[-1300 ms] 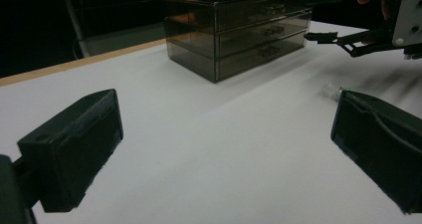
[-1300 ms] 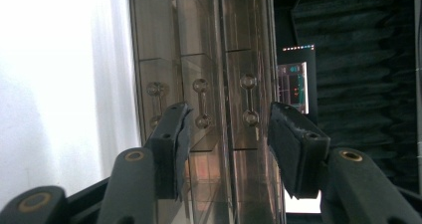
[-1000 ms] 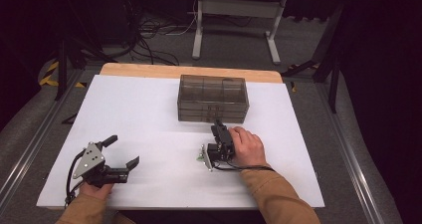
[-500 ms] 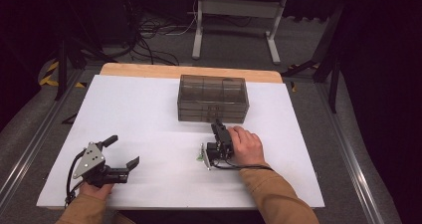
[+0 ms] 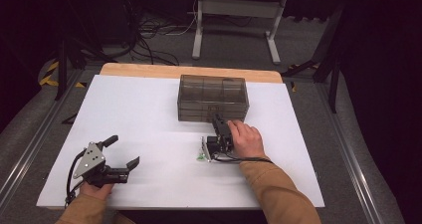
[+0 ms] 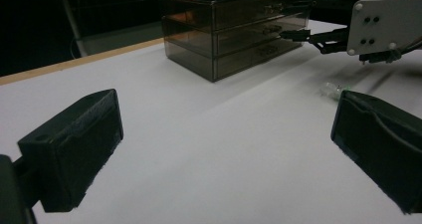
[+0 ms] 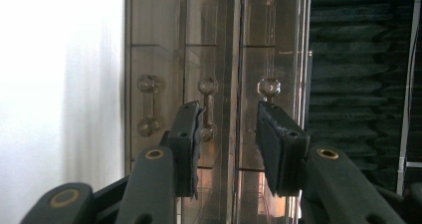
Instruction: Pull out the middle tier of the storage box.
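Note:
A smoky clear chest of three drawers (image 5: 213,97) stands at the back middle of the white table (image 5: 149,109). My right gripper (image 5: 217,118), rolled on its side, points at the chest's front. In the right gripper view its jaws (image 7: 229,134) have just been closing in front of the drawer handles. The middle drawer's handle (image 7: 208,92) lies just inside one pad, and the pads press on nothing. My left gripper (image 5: 123,152) rests open at the front left, its jaws (image 6: 224,149) wide apart with nothing between them. The chest (image 6: 234,30) and the right gripper (image 6: 298,35) show beyond it.
A small clear piece with a green tip (image 5: 200,157) lies on the table just left of the right gripper, also seen as a small clear piece (image 6: 334,88) in the left gripper view. Cables and a desk frame (image 5: 234,15) stand on the floor beyond the table.
The right hand has shifted very slightly at the chest's front. The left gripper has kept still.

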The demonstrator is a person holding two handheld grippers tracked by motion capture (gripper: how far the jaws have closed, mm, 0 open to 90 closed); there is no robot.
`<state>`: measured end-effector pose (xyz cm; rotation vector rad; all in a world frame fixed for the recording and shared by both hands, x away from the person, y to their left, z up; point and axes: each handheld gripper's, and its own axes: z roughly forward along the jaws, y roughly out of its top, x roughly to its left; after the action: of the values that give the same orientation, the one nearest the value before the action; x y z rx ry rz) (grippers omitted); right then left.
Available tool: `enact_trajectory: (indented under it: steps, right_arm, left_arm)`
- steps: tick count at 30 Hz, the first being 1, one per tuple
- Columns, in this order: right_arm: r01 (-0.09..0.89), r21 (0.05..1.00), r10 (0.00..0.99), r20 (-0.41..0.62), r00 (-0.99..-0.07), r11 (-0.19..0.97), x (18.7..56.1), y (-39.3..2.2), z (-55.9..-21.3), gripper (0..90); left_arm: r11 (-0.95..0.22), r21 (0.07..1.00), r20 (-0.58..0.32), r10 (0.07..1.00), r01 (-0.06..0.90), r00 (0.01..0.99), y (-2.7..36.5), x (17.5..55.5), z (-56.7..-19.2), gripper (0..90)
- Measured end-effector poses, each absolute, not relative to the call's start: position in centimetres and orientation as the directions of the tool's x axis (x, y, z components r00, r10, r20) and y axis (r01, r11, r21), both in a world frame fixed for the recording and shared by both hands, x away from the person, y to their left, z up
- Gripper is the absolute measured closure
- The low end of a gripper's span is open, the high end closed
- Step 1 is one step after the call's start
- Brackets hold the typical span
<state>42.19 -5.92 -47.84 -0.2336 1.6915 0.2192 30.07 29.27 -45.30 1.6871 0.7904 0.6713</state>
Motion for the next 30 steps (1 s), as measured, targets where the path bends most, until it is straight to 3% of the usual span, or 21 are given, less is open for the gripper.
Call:
enact_trajectory:
  steps: [6,23,30]
  right_arm:
    - [-0.276,-0.002,-0.043,-0.989,-0.14,0.961,42.6,-5.8,-48.2,64.4]
    - [-0.249,-0.033,-0.071,-0.987,-0.143,0.968,43.3,-6.0,-48.7,79.8]
    - [-0.249,-0.031,-0.069,-0.987,-0.147,0.968,43.4,-5.9,-48.7,80.7]
  left_arm:
    - [-0.173,0.971,0.035,0.787,0.166,0.616,29.3,30.1,-45.3,0.9]
    - [-0.176,0.971,0.037,0.786,0.165,0.618,29.3,30.1,-45.3,0.9]
    - [-0.175,0.971,0.037,0.785,0.164,0.618,29.3,30.1,-45.3,0.9]
